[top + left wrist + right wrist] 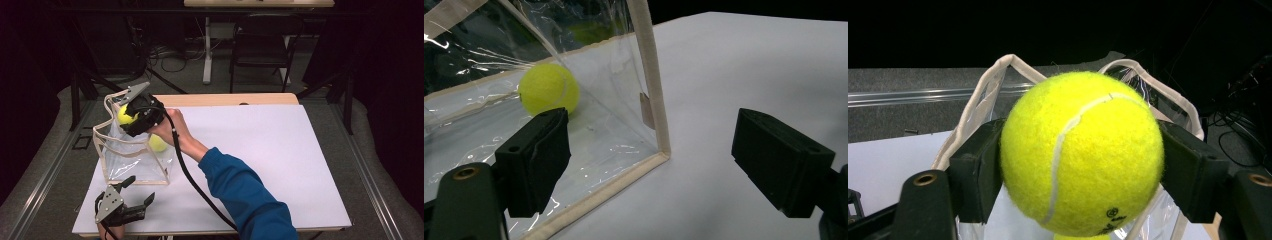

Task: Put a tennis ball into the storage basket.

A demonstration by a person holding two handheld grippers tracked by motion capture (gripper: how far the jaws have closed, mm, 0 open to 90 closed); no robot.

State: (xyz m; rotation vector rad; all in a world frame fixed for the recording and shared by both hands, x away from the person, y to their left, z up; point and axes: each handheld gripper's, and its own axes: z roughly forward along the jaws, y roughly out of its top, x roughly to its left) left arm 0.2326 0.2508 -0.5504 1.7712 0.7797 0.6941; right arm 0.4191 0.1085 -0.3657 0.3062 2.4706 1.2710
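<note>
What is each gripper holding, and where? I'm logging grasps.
Right gripper clamps a fuzzy yellow tennis ball across its sides; left gripper holds nothing.

White sheet (260, 150) covers surface, bare pale wood strip (235, 99) showing along far edge. Beyond, grey floor (260, 75) with tangle of dark cables (170, 57). Black folding chair (262, 45) stands behind surface, beside white leg (207, 50) of second pale-topped table (257, 3). Black curtains (380, 45) hang at both sides. Metal rails (372, 185) run along floor left and right.
</note>
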